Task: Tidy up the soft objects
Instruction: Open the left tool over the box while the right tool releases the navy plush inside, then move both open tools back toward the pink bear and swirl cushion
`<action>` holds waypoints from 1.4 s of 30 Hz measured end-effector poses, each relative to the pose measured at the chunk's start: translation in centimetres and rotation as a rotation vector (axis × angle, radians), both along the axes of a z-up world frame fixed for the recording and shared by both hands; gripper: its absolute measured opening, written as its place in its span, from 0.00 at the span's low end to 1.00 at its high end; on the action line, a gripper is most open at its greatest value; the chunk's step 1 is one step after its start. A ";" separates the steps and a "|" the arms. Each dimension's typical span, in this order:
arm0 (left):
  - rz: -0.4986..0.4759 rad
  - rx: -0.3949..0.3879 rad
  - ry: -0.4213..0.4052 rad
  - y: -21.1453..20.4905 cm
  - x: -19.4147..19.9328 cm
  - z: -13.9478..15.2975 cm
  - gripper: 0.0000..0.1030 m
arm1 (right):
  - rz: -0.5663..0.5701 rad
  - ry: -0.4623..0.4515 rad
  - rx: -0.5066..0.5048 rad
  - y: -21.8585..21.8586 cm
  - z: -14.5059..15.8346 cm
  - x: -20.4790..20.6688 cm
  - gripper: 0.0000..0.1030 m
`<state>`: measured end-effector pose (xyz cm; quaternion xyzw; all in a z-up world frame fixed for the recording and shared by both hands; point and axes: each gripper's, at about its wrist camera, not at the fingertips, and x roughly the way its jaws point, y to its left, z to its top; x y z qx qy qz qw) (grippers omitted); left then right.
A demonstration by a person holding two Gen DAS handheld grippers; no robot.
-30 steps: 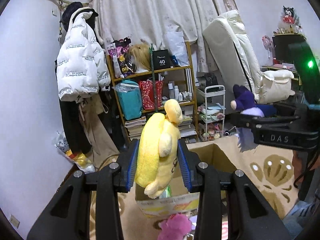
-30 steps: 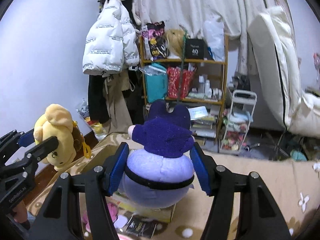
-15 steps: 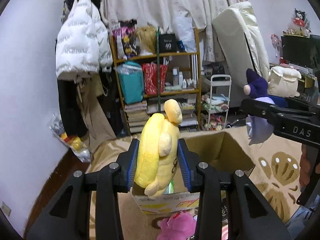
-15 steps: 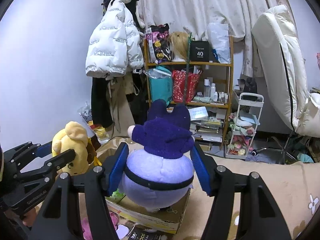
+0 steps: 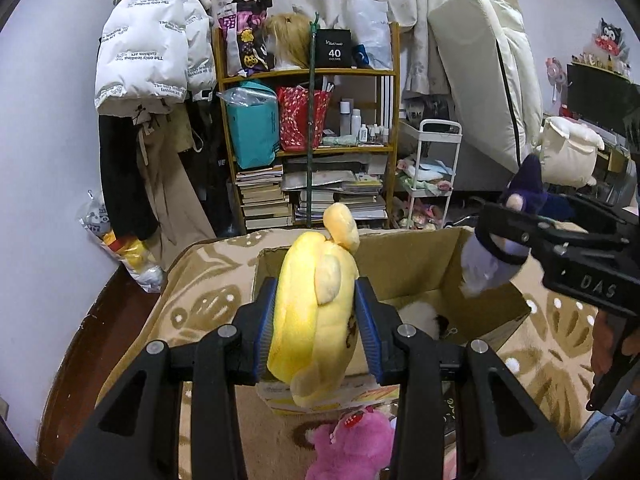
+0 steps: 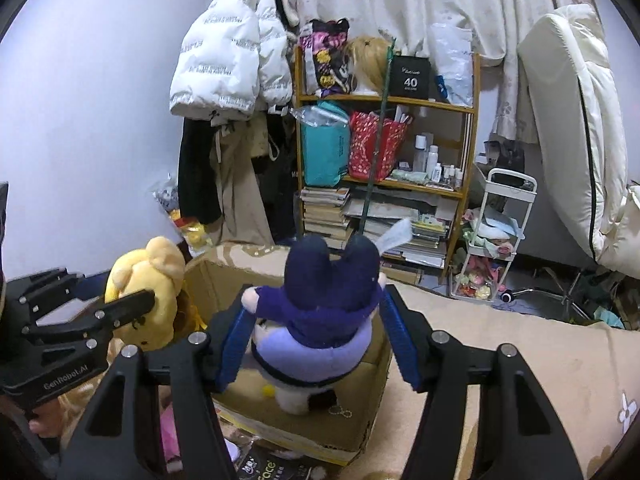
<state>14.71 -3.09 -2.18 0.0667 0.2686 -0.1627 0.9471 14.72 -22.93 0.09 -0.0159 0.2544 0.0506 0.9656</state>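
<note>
My left gripper (image 5: pixel 316 312) is shut on a yellow plush dog (image 5: pixel 312 300), which hangs above the near left part of an open cardboard box (image 5: pixel 420 256). In the right wrist view the same gripper (image 6: pixel 132 304) and yellow plush (image 6: pixel 148 272) sit at the left, beside the box (image 6: pixel 224 280). My right gripper (image 6: pixel 316 340) holds a purple and lilac plush (image 6: pixel 324 304) over the box, and its jaws are closing on it. Seen from the left wrist, that purple plush (image 5: pixel 500 248) hangs over the box's right wall. Something white (image 5: pixel 416 312) lies inside the box.
A pink plush (image 5: pixel 352 440) lies on the patterned rug (image 5: pixel 200 304) in front of the box. Behind stand a cluttered wooden shelf (image 5: pixel 312 152), a white trolley (image 5: pixel 432 184), hanging coats (image 5: pixel 152 60) and a cream mattress (image 5: pixel 492 80) leaning on the wall.
Both grippers have come down and closer to the box with their plushes still held. The box now fills more of both views, and the purple plush sits lower over its opening.
</note>
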 end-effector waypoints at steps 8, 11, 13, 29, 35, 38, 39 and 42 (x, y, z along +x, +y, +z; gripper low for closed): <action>0.004 -0.010 -0.010 -0.1 0.2 -0.2 0.47 | 0.017 0.045 0.083 -0.7 -1.6 1.0 0.59; 0.007 0.009 0.014 -0.2 0.5 -0.5 0.51 | 0.015 0.066 0.090 -0.9 -2.2 1.3 0.59; 0.013 0.023 0.015 -0.2 0.5 -0.7 0.51 | 0.018 0.087 0.099 -0.9 -2.5 1.6 0.59; 0.055 0.041 0.094 0.8 0.0 -1.2 0.63 | 0.026 0.151 0.117 -1.0 -3.4 1.9 0.77; 0.082 0.033 0.106 1.5 -0.9 -0.9 0.74 | 0.016 0.133 0.100 -0.9 -2.6 1.2 0.81; 0.096 0.026 0.112 2.0 -1.6 -0.9 0.78 | 0.018 0.151 0.101 -0.8 -2.0 0.7 0.84; 0.101 0.031 0.115 2.1 -1.8 -0.9 0.78 | 0.024 0.158 0.102 -0.7 -1.8 0.4 0.87; 0.111 0.034 0.133 2.5 -2.4 -0.8 0.79 | 0.031 0.157 0.092 -0.4 -1.2 -0.7 0.88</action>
